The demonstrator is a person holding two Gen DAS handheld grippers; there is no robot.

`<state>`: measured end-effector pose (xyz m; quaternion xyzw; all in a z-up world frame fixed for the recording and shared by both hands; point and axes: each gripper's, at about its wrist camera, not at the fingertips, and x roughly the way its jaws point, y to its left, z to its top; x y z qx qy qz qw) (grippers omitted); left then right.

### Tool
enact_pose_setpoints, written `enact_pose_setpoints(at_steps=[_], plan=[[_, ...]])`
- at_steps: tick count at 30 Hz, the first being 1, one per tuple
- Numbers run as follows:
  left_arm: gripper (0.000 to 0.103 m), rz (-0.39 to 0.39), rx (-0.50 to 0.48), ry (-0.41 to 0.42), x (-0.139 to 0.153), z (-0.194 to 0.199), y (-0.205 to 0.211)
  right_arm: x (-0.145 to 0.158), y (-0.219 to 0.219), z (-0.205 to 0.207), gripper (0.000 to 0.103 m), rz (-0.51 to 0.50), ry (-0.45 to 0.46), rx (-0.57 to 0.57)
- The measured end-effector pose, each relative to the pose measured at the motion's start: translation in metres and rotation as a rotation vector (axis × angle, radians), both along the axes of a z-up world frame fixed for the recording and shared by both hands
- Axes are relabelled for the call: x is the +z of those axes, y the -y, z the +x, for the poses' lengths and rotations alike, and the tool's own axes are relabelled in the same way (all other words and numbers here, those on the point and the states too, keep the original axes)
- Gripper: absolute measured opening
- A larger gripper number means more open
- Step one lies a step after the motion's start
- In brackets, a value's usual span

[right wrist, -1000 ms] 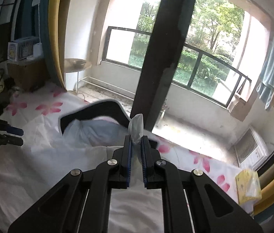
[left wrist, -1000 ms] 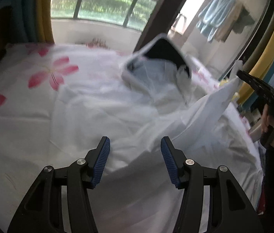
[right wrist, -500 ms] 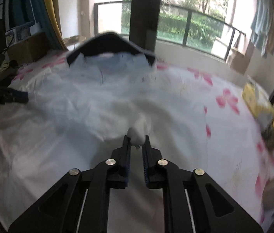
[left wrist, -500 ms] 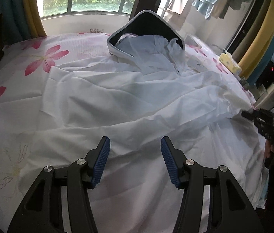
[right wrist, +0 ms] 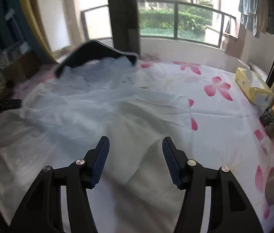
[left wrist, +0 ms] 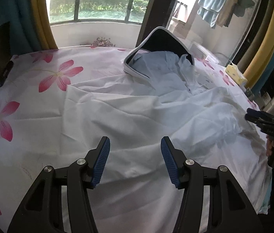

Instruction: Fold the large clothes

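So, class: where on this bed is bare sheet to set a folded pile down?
Bare floral sheet lies left of the white garment, toward the window, and again between the garment's right edge and the yellow tissue box. The middle, under the garment and its dark-lined hood, is crowded.

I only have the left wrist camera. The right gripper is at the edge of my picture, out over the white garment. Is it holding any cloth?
Observer: No. In the right wrist view the right gripper is open. Its jaws have just been opening and nothing is pinched between them. The white garment lies loose below.
Operator: What sits directly under the gap?
Observer: A creased fold of that garment, lying down on the bed.
Operator: And further to that side?
Observer: The garment ends there. Beyond it the flowered sheet is uncovered as far as the yellow tissue box.
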<state>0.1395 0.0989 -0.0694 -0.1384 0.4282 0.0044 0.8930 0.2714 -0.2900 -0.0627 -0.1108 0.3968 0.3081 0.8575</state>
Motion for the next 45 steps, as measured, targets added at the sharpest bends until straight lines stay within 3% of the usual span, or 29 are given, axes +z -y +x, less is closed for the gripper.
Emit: enact_pose_setpoints(at_steps=[4,5,6,8,11,17,19,21,22,29,34,37,39,45], plan=[[0.057,-0.004,0.004,0.000,-0.004,0.007,-0.007,-0.019,-0.014,0.019,0.056,-0.054,-0.071,0.003],[0.057,-0.004,0.006,-0.001,-0.006,0.009,-0.009,-0.022,-0.017,0.019,0.045,-0.063,-0.075,0.011],[0.057,-0.004,0.009,-0.004,-0.007,0.012,-0.012,-0.023,-0.023,0.018,0.021,-0.074,-0.075,0.038],[0.057,0.007,0.011,-0.011,-0.010,0.018,-0.015,-0.023,-0.030,0.015,0.007,-0.092,-0.074,0.068],[0.057,0.129,-0.013,-0.032,-0.012,0.035,-0.018,-0.011,-0.034,0.013,0.004,-0.104,-0.033,0.082],[0.057,0.147,-0.087,-0.057,-0.019,0.069,-0.035,0.024,-0.036,0.025,0.003,-0.102,0.077,0.059],[0.041,0.142,-0.106,-0.060,-0.022,0.076,-0.037,0.031,-0.038,0.028,0.003,-0.109,0.097,0.055],[0.011,0.140,-0.115,-0.052,-0.024,0.079,-0.040,0.032,-0.037,0.029,0.003,-0.110,0.104,0.051],[0.006,0.124,-0.118,-0.043,-0.024,0.080,-0.042,0.031,-0.036,0.030,0.003,-0.108,0.103,0.046],[0.006,0.097,0.003,0.045,-0.013,0.075,-0.060,0.028,-0.019,0.037,0.003,-0.084,0.097,-0.011],[0.006,0.068,0.016,-0.011,-0.020,0.082,-0.058,0.020,-0.011,0.042,0.003,-0.078,0.075,-0.039],[0.022,0.064,0.030,-0.012,-0.016,0.078,-0.053,0.011,-0.009,0.041,0.003,-0.075,0.064,-0.043],[0.048,0.060,0.041,-0.001,-0.012,0.072,-0.051,0.005,-0.003,0.041,0.003,-0.074,0.054,-0.060],[0.050,0.070,0.041,0.021,0.000,0.047,-0.031,-0.008,0.020,0.048,0.008,-0.051,-0.001,-0.140]])
